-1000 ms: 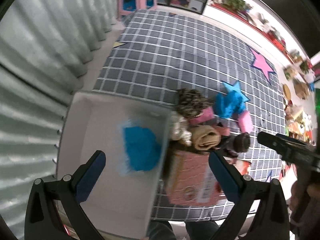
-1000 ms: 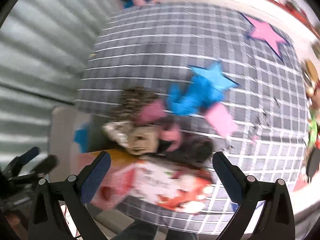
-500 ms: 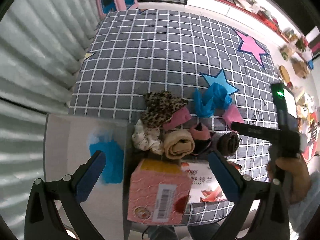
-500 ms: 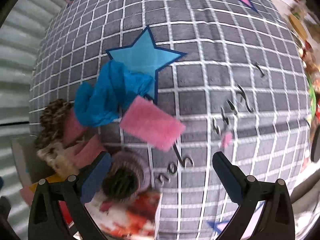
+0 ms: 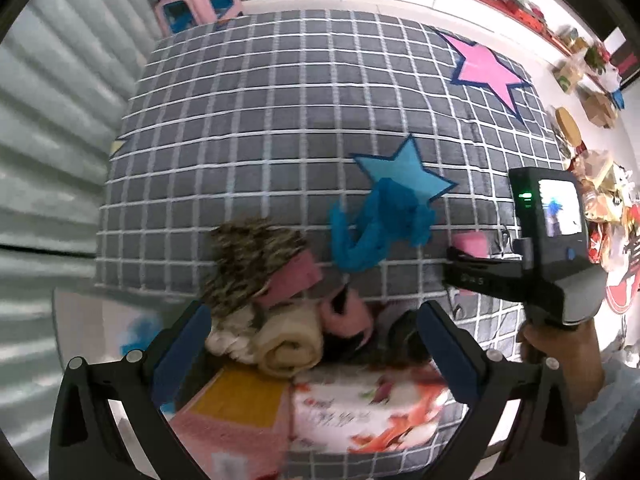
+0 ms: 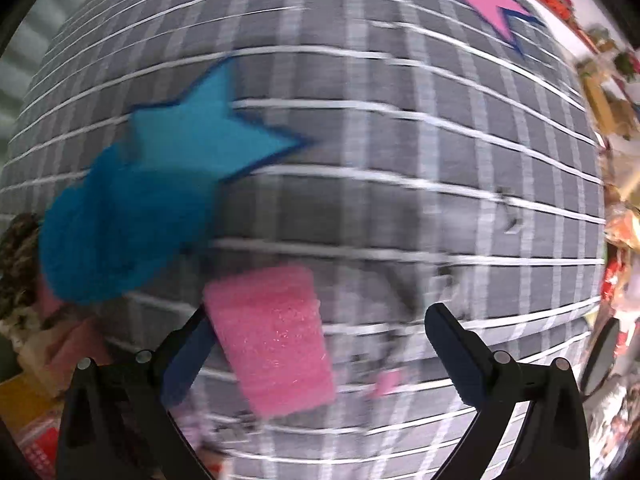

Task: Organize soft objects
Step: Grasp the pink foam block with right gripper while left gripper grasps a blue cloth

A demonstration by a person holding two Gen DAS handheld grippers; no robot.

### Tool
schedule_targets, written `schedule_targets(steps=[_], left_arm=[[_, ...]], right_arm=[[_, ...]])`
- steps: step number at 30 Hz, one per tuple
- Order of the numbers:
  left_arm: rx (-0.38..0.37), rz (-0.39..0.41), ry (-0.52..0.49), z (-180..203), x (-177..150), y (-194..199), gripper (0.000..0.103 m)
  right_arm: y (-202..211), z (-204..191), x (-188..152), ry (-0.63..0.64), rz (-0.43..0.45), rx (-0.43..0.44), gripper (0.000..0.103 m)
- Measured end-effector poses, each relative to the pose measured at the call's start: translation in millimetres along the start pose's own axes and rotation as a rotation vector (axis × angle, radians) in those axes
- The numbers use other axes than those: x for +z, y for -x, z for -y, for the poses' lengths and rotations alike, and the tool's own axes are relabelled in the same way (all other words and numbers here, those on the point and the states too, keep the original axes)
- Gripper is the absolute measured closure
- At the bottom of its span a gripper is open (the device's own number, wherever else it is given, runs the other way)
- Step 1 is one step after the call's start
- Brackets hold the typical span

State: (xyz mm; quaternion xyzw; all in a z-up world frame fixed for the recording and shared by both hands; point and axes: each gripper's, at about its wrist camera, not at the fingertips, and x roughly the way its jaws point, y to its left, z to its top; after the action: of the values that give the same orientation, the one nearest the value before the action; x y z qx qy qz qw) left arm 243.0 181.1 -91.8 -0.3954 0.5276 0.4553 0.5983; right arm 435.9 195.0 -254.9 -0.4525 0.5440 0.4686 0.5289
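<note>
- Right now the right tongs (image 6: 320, 352) stand wide apart, low over the grid-patterned bed cover (image 6: 400, 160), with the pink sponge (image 6: 272, 336) lying between the jaws, pressed up near the left one; nothing is clamped, and the view is smeared by motion.
- Judging by that framing, the sponge is the piece being lined up for a grasp: the tongs straddle it so that closing would pinch its long sides.
- Just beside the sponge, a crumpled blue cloth (image 6: 120, 232) lies partly over the blue star (image 6: 200, 136) printed on the cover.
- Meanwhile the left tongs (image 5: 312, 344) are also spread and empty, hanging above the heap of remaining soft things at the bed's near edge: a leopard-print piece (image 5: 256, 256), a rolled beige towel (image 5: 292, 348) and a pink bundle (image 5: 348, 312).
- These items sit bunched against a pink carton (image 5: 236, 420) and a flowered box (image 5: 368, 416), apparently gathered there to be close to the white bin (image 5: 84, 320) at the left, where something blue already lies, blurred.
- From the left view, a hand (image 5: 560, 356) grips the right tool, which reaches toward the sponge.
- My guess is that the sorting is barely begun, since most pieces remain on the bed.
</note>
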Motion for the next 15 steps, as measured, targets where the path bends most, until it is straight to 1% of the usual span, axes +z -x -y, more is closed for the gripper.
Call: schedule_targets(steps=[3, 6, 8, 10, 12, 13, 15], left_arm=[[-0.01, -0.01, -0.02, 20, 13, -16, 0.0], [-0.002, -0.029, -0.042, 39, 27, -38, 0.0], [-0.002, -0.042, -0.051, 48, 37, -54, 0.0], [0.006, -0.051, -0.049, 54, 45, -68, 0.0], [0.012, -0.066, -0.029, 56, 53, -83, 0.0], [0.005, -0.08, -0.003, 55, 58, -92, 0.0], [-0.004, -0.095, 0.031, 54, 64, -103, 0.0]], right_arm=[[-3, 40, 7, -0.057, -0.001, -0.028, 0.001], [-4, 75, 9, -0.109, -0.004, -0.024, 0.001], [-2, 94, 6, -0.143, -0.005, 0.021, 0.001], [0, 104, 2, -0.165, -0.012, 0.057, 0.001], [4, 108, 1, -0.185, -0.016, 0.102, 0.001], [7, 111, -1, -0.195, -0.01, 0.126, 0.001], [15, 115, -2, -0.187, 0.017, 0.166, 0.001]])
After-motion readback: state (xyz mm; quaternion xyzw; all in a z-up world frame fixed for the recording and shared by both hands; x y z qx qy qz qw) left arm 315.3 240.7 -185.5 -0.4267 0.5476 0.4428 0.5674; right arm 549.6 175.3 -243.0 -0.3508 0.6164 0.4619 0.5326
